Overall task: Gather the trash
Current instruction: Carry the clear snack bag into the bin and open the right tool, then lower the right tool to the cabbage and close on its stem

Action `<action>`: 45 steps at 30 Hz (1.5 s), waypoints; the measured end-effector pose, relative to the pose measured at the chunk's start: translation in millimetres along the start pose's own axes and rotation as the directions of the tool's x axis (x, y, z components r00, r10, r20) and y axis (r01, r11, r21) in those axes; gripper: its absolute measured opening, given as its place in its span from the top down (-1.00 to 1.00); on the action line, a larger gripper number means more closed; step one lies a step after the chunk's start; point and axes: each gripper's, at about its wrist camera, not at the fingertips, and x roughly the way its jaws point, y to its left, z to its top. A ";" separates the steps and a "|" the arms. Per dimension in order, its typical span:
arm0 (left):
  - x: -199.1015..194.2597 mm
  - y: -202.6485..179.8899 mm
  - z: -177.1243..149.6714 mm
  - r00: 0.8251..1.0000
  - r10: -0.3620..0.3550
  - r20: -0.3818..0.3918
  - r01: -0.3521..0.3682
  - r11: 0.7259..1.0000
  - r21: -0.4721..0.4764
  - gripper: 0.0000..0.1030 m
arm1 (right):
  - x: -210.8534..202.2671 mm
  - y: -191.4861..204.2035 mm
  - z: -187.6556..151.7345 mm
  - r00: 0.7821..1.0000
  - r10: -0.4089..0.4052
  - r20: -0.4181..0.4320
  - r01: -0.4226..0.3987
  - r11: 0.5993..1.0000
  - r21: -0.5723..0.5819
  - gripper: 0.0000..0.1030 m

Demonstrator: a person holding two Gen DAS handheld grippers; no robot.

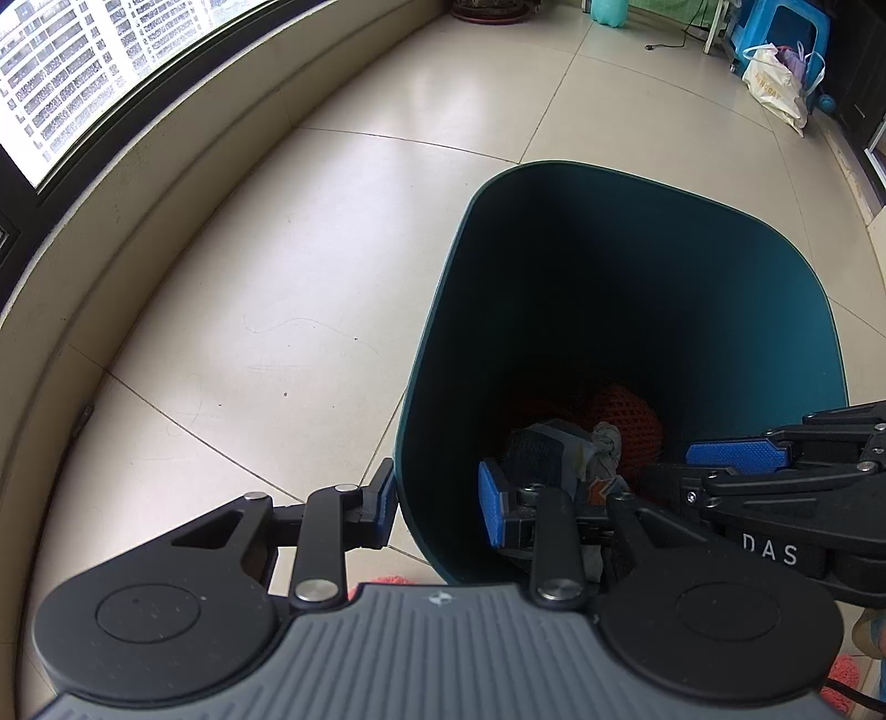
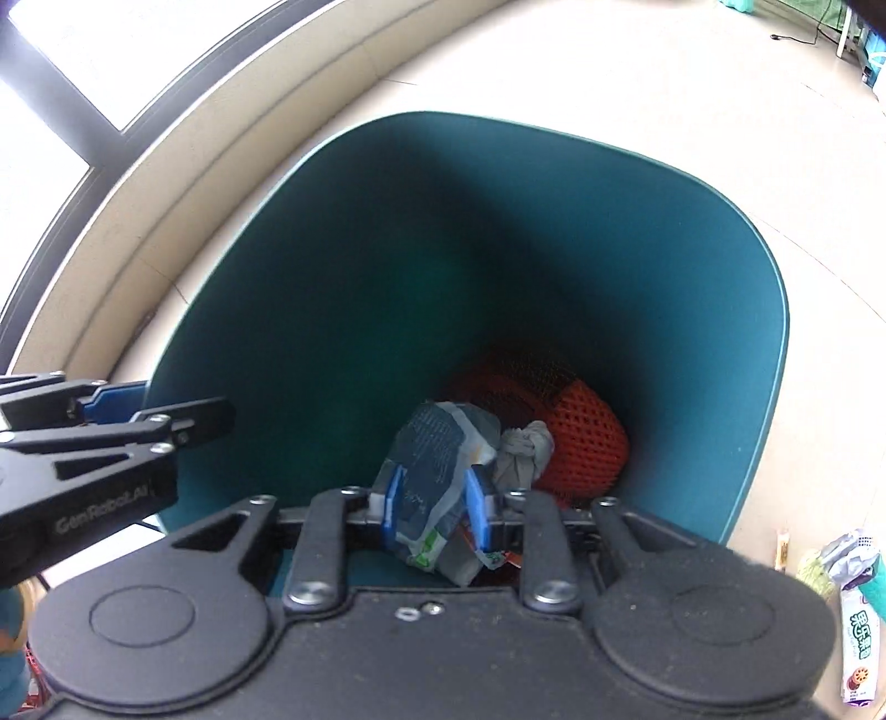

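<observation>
A dark teal trash bin (image 1: 437, 310) stands on the tiled floor; it also shows in the right wrist view (image 2: 764, 310). Inside lie an orange mesh net (image 2: 587, 437), a crumpled grey wad (image 2: 523, 446) and a grey crushed carton (image 2: 432, 448). My left gripper (image 1: 437, 507) is open and straddles the bin's near rim, one finger outside and one inside. My right gripper (image 2: 432, 507) is over the bin mouth, its blue pads on either side of the grey carton, jaws partly apart; whether they press it is unclear. The right gripper also shows in the left wrist view (image 1: 731, 457).
A raised window ledge (image 1: 166, 183) curves along the left. A white plastic bag (image 1: 775, 83) and blue stool (image 1: 786, 27) sit far back right. Snack wrappers and a small carton (image 2: 855, 637) lie on the floor right of the bin.
</observation>
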 end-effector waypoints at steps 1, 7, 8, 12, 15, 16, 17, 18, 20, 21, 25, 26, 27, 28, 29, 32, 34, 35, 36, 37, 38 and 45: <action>0.1 -0.4 0.1 1.000 0.001 0.000 -0.001 1.000 0.000 0.41 | -5.4 -0.3 -0.7 1.000 0.008 0.008 -0.008 1.000 -0.008 0.38; 0.1 -2.7 1.2 1.000 0.009 -0.001 -0.009 1.000 0.002 0.41 | -36.0 -9.9 -6.8 0.997 0.059 0.040 -0.058 0.998 -0.023 0.28; 0.0 -3.1 1.2 1.000 0.010 0.000 -0.010 1.000 0.003 0.41 | -40.6 -10.3 -8.6 0.997 0.066 0.046 -0.065 0.997 -0.029 0.26; 0.2 -3.9 1.4 1.000 0.011 0.000 -0.011 1.000 0.004 0.41 | -67.4 -16.2 -16.7 0.993 0.086 0.084 -0.084 0.996 -0.033 0.17; 0.1 -4.0 1.2 1.000 0.013 0.000 -0.013 1.000 0.005 0.41 | -89.4 -27.1 -22.1 0.989 0.093 0.114 -0.092 0.996 -0.020 0.10; -0.1 -4.0 1.2 1.000 0.014 0.000 -0.014 1.000 0.005 0.41 | -96.1 -31.6 -26.0 0.988 0.092 0.127 -0.091 0.996 -0.015 0.09; -0.2 -4.2 1.4 1.000 0.015 -0.001 -0.015 1.000 0.005 0.41 | -102.5 -37.1 -28.0 0.987 0.087 0.138 -0.087 0.996 -0.008 0.06; -0.2 -4.4 1.4 1.000 0.017 -0.001 -0.017 1.000 0.005 0.41 | -106.6 -45.3 -31.7 0.985 0.078 0.153 -0.079 0.997 0.005 0.01; 0.0 -4.9 1.5 1.000 0.020 -0.001 -0.020 1.000 0.006 0.41 | -117.2 -60.6 -37.5 0.984 0.064 0.169 -0.070 0.997 0.030 -0.03; 0.1 -5.3 1.3 1.000 0.022 0.000 -0.022 1.000 0.006 0.41 | -122.7 -68.4 -40.1 0.983 0.052 0.176 -0.061 0.997 0.043 -0.05; -0.4 -7.1 1.5 0.999 0.032 -0.002 -0.032 0.999 0.006 0.41 | -135.1 -98.2 -53.2 0.982 0.000 0.191 -0.018 0.996 0.092 -0.13; -0.7 -7.5 1.6 0.999 0.034 -0.003 -0.034 0.999 0.005 0.41 | -137.5 -106.8 -58.4 0.981 -0.013 0.192 -0.007 0.994 0.106 -0.16; -0.8 -8.0 1.7 0.999 0.036 -0.003 -0.036 0.999 0.004 0.41 | -136.6 -113.9 -61.8 0.980 -0.023 0.196 -0.001 0.993 0.120 -0.20; -1.6 -8.6 1.8 0.999 0.038 -0.003 -0.038 0.999 0.005 0.41 | -138.3 -121.2 -66.0 0.979 -0.030 0.202 0.003 0.991 0.135 -0.23; -1.8 -9.1 1.8 0.999 0.039 -0.002 -0.039 0.999 0.006 0.41 | -139.6 -128.4 -69.8 0.978 -0.039 0.204 0.007 0.988 0.152 -0.27; -3.1 -10.2 1.9 0.999 0.043 -0.001 -0.043 0.999 0.006 0.41 | -142.7 -152.2 -82.7 0.976 -0.074 0.204 0.030 0.977 0.210 -0.38; -3.6 -10.5 1.2 0.999 0.047 -0.001 -0.047 0.999 0.006 0.41 | -140.5 -168.5 -92.3 0.976 -0.105 0.193 0.056 0.968 0.244 -0.44; -4.1 -10.9 1.2 0.999 0.050 0.000 -0.050 0.999 0.007 0.41 | -139.1 -176.2 -96.5 0.976 -0.116 0.182 0.066 0.964 0.257 -0.49; -4.5 -11.2 1.2 0.999 0.052 0.001 -0.052 0.999 0.008 0.41 | -137.4 -185.6 -101.0 0.977 -0.129 0.168 0.080 0.959 0.271 -0.53; -4.4 -11.6 1.1 0.998 0.055 0.000 -0.055 0.998 0.007 0.41 | -133.9 -195.4 -105.4 0.977 -0.152 0.152 0.103 0.951 0.290 -0.53; -4.4 -11.7 1.2 0.998 0.057 -0.001 -0.057 0.998 0.007 0.41 | -129.8 -205.1 -109.6 0.976 -0.166 0.138 0.116 0.943 0.312 -0.55; 1.8 -16.3 3.0 0.997 0.074 -0.019 -0.074 0.997 0.006 0.41 | -65.3 -263.2 -143.2 0.978 -0.205 -0.038 0.199 0.867 0.457 -0.62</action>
